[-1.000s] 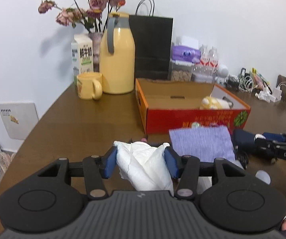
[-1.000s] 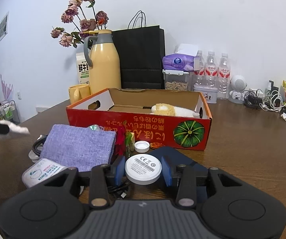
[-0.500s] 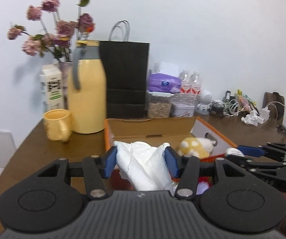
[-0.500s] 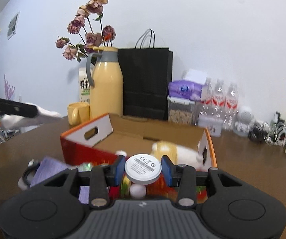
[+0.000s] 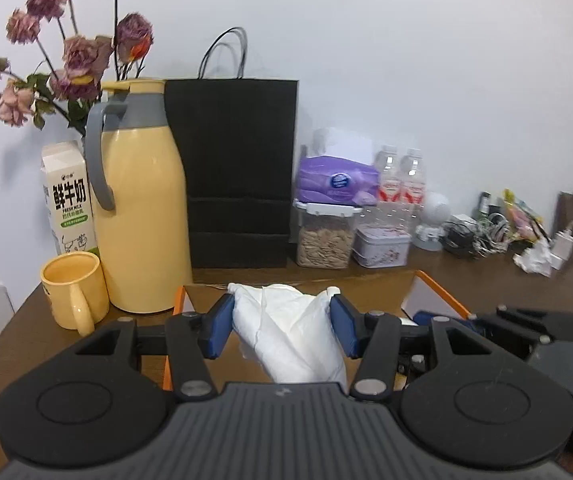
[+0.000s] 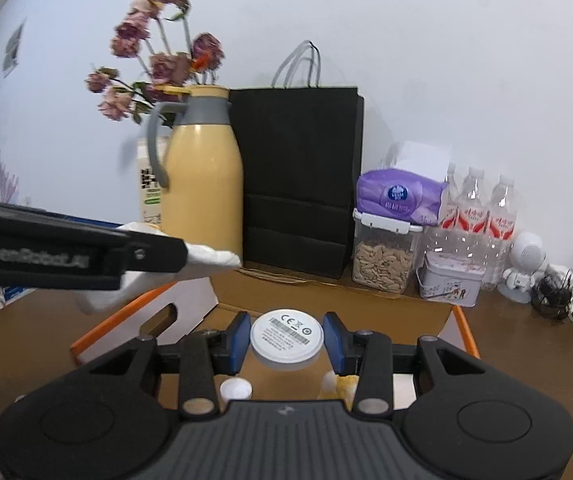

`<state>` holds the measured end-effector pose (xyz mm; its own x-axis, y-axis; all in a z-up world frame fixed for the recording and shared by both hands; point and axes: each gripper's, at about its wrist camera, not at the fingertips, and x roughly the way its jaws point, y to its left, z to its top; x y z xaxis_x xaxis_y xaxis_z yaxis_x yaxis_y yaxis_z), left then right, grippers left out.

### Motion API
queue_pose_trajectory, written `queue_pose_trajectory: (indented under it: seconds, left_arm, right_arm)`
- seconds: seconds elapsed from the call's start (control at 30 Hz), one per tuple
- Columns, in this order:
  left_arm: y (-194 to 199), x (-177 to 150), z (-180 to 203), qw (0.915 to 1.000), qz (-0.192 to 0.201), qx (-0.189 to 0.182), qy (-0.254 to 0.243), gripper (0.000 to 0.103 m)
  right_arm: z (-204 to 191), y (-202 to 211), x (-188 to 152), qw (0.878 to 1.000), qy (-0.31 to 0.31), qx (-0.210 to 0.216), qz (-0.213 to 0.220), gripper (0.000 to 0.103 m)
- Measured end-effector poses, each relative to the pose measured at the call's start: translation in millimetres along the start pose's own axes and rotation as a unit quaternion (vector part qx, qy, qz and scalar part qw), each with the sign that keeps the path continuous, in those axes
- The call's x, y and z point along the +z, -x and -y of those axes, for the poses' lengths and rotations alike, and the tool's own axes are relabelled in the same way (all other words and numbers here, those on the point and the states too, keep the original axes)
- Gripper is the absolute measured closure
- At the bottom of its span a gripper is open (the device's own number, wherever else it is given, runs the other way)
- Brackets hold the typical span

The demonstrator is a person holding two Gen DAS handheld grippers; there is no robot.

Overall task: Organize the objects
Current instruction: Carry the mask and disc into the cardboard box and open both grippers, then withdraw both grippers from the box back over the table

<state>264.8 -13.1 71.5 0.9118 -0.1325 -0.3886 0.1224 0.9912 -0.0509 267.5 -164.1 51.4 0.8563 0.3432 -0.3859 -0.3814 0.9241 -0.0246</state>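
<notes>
My left gripper (image 5: pixel 282 326) is shut on a crumpled white cloth (image 5: pixel 286 332), held above the open cardboard box (image 5: pixel 434 288) with orange edges. In the right wrist view my right gripper (image 6: pixel 286 340) is shut on a round white disc (image 6: pixel 286 338) with a label, also above the box (image 6: pixel 462 320). The left gripper (image 6: pixel 86 256) with the white cloth (image 6: pixel 214 258) shows at the left of that view. Inside the box lie a small white cap (image 6: pixel 236 390) and a yellow-white plush toy (image 6: pixel 340 386), both partly hidden. The right gripper (image 5: pixel 526 332) is visible at the right of the left wrist view.
Behind the box stand a yellow thermos (image 5: pixel 142 216), yellow mug (image 5: pixel 72 288), milk carton (image 5: pixel 68 196), dried flowers (image 5: pixel 70 52), black paper bag (image 5: pixel 238 172), seed container (image 5: pixel 328 236), tissue pack (image 5: pixel 336 180), tin (image 5: pixel 382 246), water bottles (image 6: pixel 482 208) and tangled cables (image 5: pixel 474 232).
Both grippers have moved forward and slightly up, from the table in front of the box to above it. The purple cloth and the box's red front have dropped out of view.
</notes>
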Motion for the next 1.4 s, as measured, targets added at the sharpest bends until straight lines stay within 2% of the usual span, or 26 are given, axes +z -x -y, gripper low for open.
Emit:
queue_pose_trajectory:
  seconds: [0.07,0.2,0.37,0.57,0.6,0.63,0.67,0.7,0.73,0.77,0.83,0.9,1.23,1.4]
  left_arm:
    - [-15,-6,-3,0.9998,-0.009,0.010,0.011,0.050]
    - [-41,-20,-5,0.9985,-0.048,0.025,0.003,0.050]
    - [-49,-28,-6,0.9978,-0.060,0.029,0.001,0.045]
    - [-47,-31,-2,0.9978,-0.052,0.041,-0.006,0.026]
    - [-46,-30,-2,0.9979,-0.049,0.042,-0.005,0.019]
    - [-46,-30,-2,0.9979,-0.047,0.045,-0.005,0.009]
    - [-45,-29,-2,0.9979,-0.041,0.050,-0.004,0.004]
    - [-43,-29,-2,0.9978,-0.036,0.055,-0.003,0.000]
    - [-42,-28,-2,0.9978,-0.032,0.058,-0.001,0.000]
    - [-42,-28,-3,0.9978,-0.033,0.059,0.001,0.000]
    - [-43,-28,-3,0.9976,-0.034,0.060,0.003,0.000]
    - [-43,-28,-3,0.9974,-0.036,0.063,0.004,0.000]
    - [-37,-25,-5,0.9975,-0.023,0.066,0.014,0.000]
    - [-22,-19,-3,0.9981,-0.003,0.060,0.014,0.000]
  right_arm:
    - [2,-10,-4,1.000,-0.016,-0.003,-0.002,0.065]
    - [6,-25,-17,0.999,-0.024,-0.002,-0.023,0.065]
    - [11,-39,-27,0.999,-0.028,0.003,-0.046,0.065]
    - [9,-41,-31,0.998,-0.026,-0.004,-0.057,0.064]
    - [10,-41,-31,0.998,-0.027,-0.007,-0.057,0.061]
    - [10,-40,-31,0.998,-0.028,-0.010,-0.056,0.051]
    - [10,-38,-31,0.998,-0.029,-0.012,-0.055,0.045]
    - [11,-37,-31,0.998,-0.030,-0.014,-0.053,0.033]
    - [12,-36,-30,0.998,-0.032,-0.016,-0.052,0.026]
    - [13,-35,-29,0.998,-0.033,-0.019,-0.050,0.023]
    - [14,-34,-28,0.998,-0.037,-0.022,-0.048,0.008]
    - [15,-35,-28,0.998,-0.040,-0.028,-0.049,0.001]
    - [19,-30,-24,0.997,-0.052,-0.036,-0.046,0.000]
    - [18,-16,-17,0.998,-0.051,-0.035,-0.028,0.000]
